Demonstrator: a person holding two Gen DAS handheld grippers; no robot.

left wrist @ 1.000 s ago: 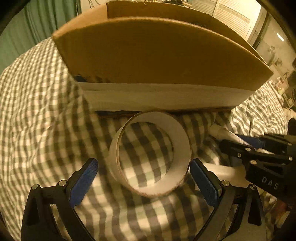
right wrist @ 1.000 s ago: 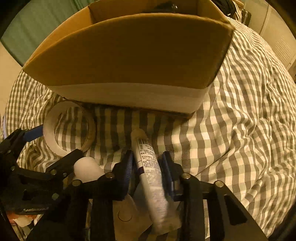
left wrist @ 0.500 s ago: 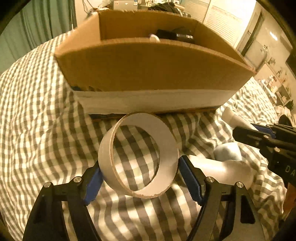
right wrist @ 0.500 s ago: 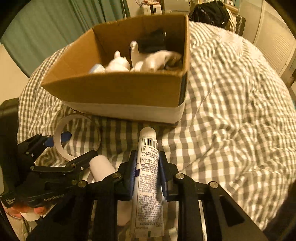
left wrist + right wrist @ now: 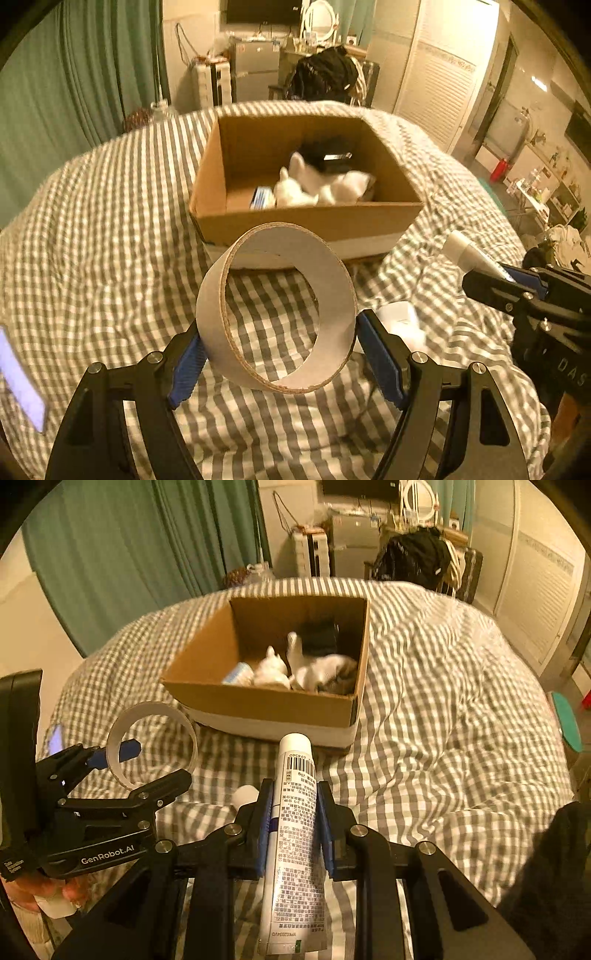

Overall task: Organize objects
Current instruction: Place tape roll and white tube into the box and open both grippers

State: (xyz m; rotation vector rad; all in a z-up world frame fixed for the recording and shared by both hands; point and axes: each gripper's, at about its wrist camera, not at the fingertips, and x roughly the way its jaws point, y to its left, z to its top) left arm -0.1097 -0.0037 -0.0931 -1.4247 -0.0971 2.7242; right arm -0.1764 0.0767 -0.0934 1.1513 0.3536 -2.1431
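The open brown cardboard box (image 5: 306, 221) on the checked bedspread (image 5: 443, 738) already held several items — partway done, seemingly. Short of it, the left gripper (image 5: 277, 354) clamped a white cardboard tape ring (image 5: 275, 317); the right gripper (image 5: 293, 827) pinched a white printed tube (image 5: 295, 812) — both unboxed.

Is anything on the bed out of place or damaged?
Nothing looks damaged or spilled. A small white object lies loose on the checked blanket, outside the cardboard box.
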